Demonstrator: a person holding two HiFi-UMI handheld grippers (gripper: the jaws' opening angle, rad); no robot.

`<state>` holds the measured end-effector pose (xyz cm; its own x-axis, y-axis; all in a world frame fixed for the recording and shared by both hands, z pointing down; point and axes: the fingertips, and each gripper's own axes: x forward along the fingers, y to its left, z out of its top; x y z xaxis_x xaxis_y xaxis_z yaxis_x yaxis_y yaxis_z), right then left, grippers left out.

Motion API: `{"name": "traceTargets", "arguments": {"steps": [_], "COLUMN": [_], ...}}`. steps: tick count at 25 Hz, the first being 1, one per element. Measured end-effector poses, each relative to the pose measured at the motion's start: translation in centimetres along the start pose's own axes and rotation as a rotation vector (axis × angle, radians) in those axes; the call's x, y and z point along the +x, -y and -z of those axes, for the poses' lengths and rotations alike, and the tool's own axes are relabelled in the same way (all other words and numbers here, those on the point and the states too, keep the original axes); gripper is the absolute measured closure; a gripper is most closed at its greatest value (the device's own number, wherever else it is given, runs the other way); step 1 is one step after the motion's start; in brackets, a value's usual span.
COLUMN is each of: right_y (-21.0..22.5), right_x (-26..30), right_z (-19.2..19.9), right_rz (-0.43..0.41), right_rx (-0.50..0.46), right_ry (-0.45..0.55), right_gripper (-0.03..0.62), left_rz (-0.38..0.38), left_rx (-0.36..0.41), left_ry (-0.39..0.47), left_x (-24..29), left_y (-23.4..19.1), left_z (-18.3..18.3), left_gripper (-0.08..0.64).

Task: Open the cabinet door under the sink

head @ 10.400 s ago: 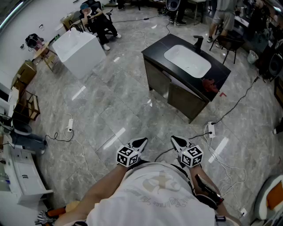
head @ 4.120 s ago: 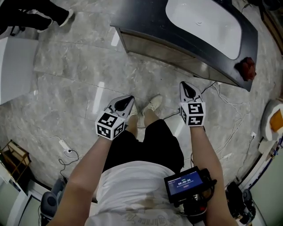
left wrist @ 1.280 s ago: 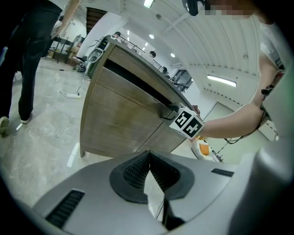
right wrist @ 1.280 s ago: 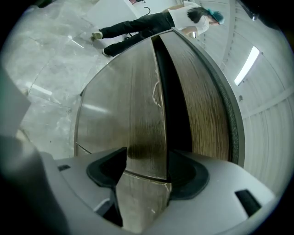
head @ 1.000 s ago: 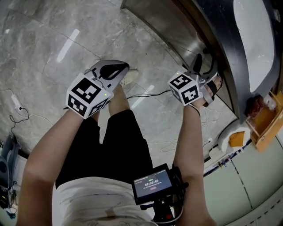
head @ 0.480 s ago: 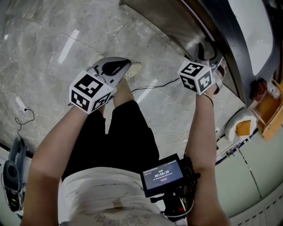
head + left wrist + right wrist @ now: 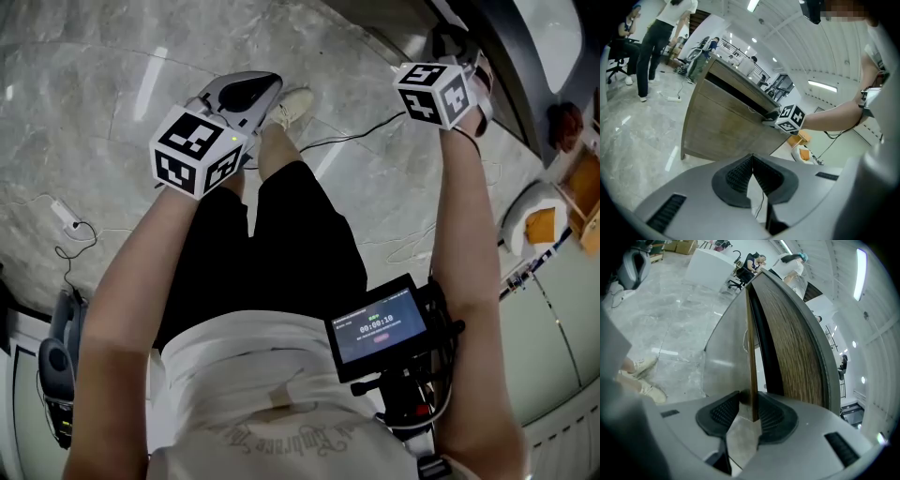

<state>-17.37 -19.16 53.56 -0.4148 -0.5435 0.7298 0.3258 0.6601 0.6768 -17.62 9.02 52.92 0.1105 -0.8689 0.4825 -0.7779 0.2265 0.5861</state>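
The sink cabinet [image 7: 726, 126] has a wood front under a dark top [image 7: 511, 66]. In the right gripper view the thin edge of its door [image 7: 751, 357] runs upright between the pads. My right gripper [image 7: 751, 411] has just been closing, and its pads now press on that door edge. In the head view it [image 7: 452, 39] reaches under the counter at the top right. In the left gripper view its marker cube [image 7: 791, 118] sits against the cabinet front. My left gripper [image 7: 752, 161] is shut on nothing and hangs above the floor, left of the cabinet [image 7: 267, 84].
The person's shoes [image 7: 295, 103] stand on the grey marble floor, with a cable [image 7: 361, 139] beside them. A power strip [image 7: 66, 214] lies at the left. A small screen [image 7: 380, 326] hangs at the waist. People [image 7: 656, 37] stand far behind the cabinet.
The right gripper stayed at the cabinet front while its wrist turned, and its cube now sits higher in the head view. The left gripper rose a little.
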Motion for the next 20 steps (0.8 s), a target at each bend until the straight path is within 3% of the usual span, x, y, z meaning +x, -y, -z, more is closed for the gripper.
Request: {"name": "traceTargets", "arguments": {"steps": [14,20], "right_y": [-1.4,-2.3], "right_x": [-0.3,-0.6], "right_z": [0.0,-1.2], "right_rz": [-0.027,-0.114], "right_rx": [0.017,0.019], "right_ry": [0.005,0.003], "right_gripper": [0.472,0.485], "left_rz": [-0.016,-0.012], "left_rx": [-0.019,0.014], "left_ry": [-0.009,-0.011], "left_x": [0.7,0.5], "left_y": [1.6,2.9], "left_z": [2.1,1.0], "left_gripper": [0.549,0.549]}}
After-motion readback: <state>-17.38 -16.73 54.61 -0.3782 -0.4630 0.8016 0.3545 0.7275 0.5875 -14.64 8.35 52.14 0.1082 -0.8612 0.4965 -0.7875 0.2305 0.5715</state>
